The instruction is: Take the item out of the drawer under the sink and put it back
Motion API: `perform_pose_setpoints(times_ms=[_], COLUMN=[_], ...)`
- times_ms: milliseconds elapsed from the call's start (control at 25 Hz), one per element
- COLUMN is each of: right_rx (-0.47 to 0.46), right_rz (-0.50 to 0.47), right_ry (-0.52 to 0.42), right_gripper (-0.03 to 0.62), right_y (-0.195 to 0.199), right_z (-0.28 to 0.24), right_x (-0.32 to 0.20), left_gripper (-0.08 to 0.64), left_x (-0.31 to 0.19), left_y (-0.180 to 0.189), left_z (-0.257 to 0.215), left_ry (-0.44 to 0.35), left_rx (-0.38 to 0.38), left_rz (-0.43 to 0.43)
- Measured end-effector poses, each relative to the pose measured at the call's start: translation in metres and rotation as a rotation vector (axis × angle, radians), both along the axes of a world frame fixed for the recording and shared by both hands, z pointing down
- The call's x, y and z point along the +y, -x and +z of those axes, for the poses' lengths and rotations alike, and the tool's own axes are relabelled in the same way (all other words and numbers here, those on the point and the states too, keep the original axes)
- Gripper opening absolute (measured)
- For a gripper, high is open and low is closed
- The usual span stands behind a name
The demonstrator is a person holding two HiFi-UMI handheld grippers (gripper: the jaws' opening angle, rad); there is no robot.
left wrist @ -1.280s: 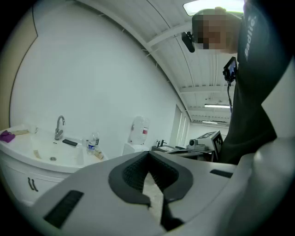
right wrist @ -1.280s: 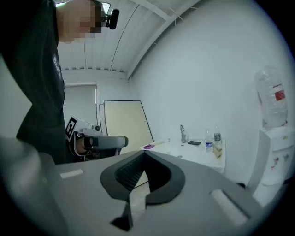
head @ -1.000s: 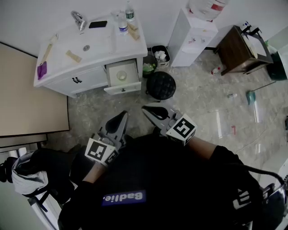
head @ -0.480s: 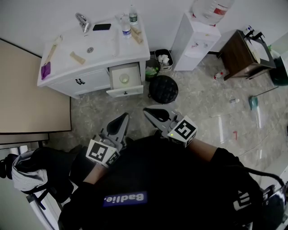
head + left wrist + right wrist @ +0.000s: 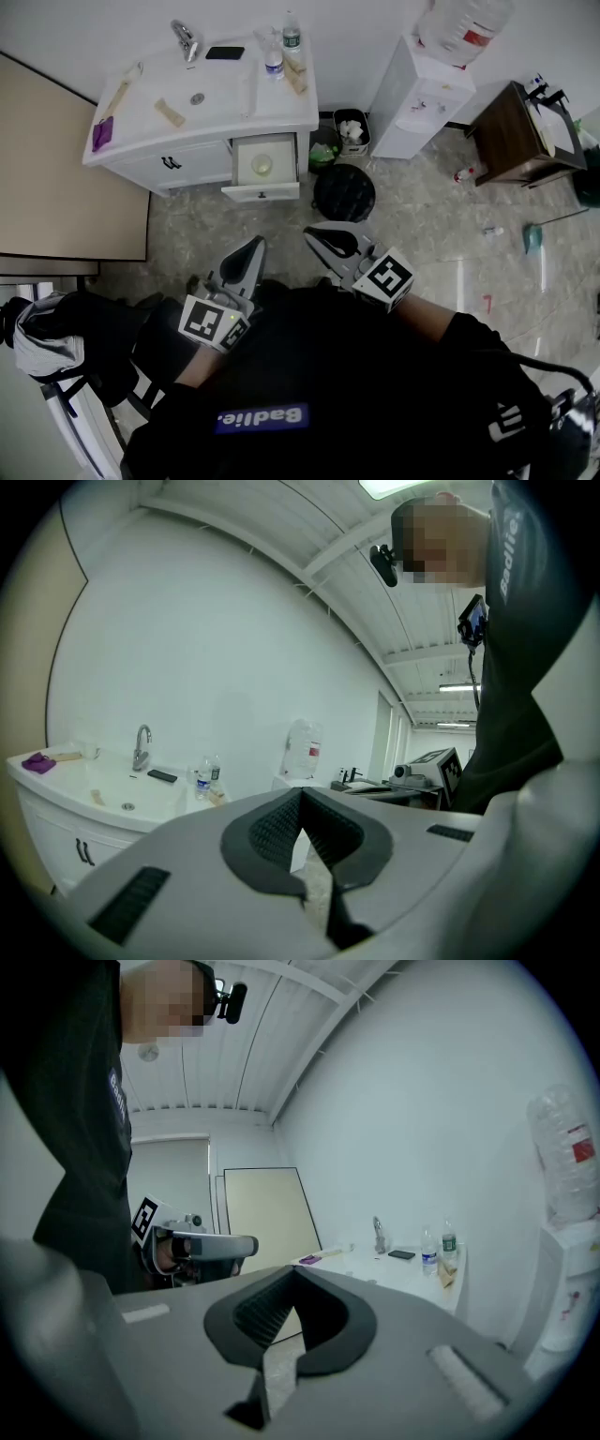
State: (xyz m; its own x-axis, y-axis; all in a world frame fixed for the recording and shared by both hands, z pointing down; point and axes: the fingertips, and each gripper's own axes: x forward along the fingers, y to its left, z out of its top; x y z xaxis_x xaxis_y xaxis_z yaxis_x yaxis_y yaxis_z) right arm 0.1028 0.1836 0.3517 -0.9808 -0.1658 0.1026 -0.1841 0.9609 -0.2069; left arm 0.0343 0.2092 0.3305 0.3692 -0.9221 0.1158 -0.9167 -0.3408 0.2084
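Far left of head view: dark jacket slumped on a chair, partly cut off by the frame edge. Black-clad torso filling the lower frame, covering the floor beneath. Drawer interior out of sight in both gripper views, blocked by each gripper's own grey body; only the sink top, faucet and bottles showing there.

Item: small, pale, round, perhaps ring- or bowl-shaped; too small to tell more. Lying alone near the middle of the open drawer, at the right half of the white cabinet under the sink.

Left gripper: fingers closed tip to tip, nothing between. Right gripper: fingers likewise closed, empty. Both held close to the body, tips aimed toward the cabinet, well apart from drawer and item, bare marbled floor between. Item roughly straight ahead of the left gripper, a little left of the right one.

Right of the drawer: black round stool, small bin, water dispenser, brown table.
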Motion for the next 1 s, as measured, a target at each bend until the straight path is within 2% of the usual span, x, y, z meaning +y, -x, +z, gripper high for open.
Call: perform_pose_setpoints(times_ms=[280,400,720,1000], right_rx=[0.020,0.028,0.059,0.070], right_rz=[0.033,0.065,0.159,0.216], right_ry=[0.004,-0.002,-0.003,-0.001], right_gripper=[-0.005,-0.005,-0.005,-0.005], right_y=[0.014,0.031,0.097,0.147], right_z=[0.008,0.007,0.012,0.014], right_x=[-0.036,-0.057,-0.109,-0.136], left_gripper=[0.006,0.006,0.006,0.006], left_x=[-0.035,-0.057,-0.116,-0.154], left_y=[0.025,0.043,0.098,0.137], left_z=[0.007,0.011,0.021,0.039], left_ry=[-0.004,-0.010,0.002,0.035], left_rx=[0.015,0.003,0.035,0.033], left_rz=[-0.004,0.037,0.175,0.275])
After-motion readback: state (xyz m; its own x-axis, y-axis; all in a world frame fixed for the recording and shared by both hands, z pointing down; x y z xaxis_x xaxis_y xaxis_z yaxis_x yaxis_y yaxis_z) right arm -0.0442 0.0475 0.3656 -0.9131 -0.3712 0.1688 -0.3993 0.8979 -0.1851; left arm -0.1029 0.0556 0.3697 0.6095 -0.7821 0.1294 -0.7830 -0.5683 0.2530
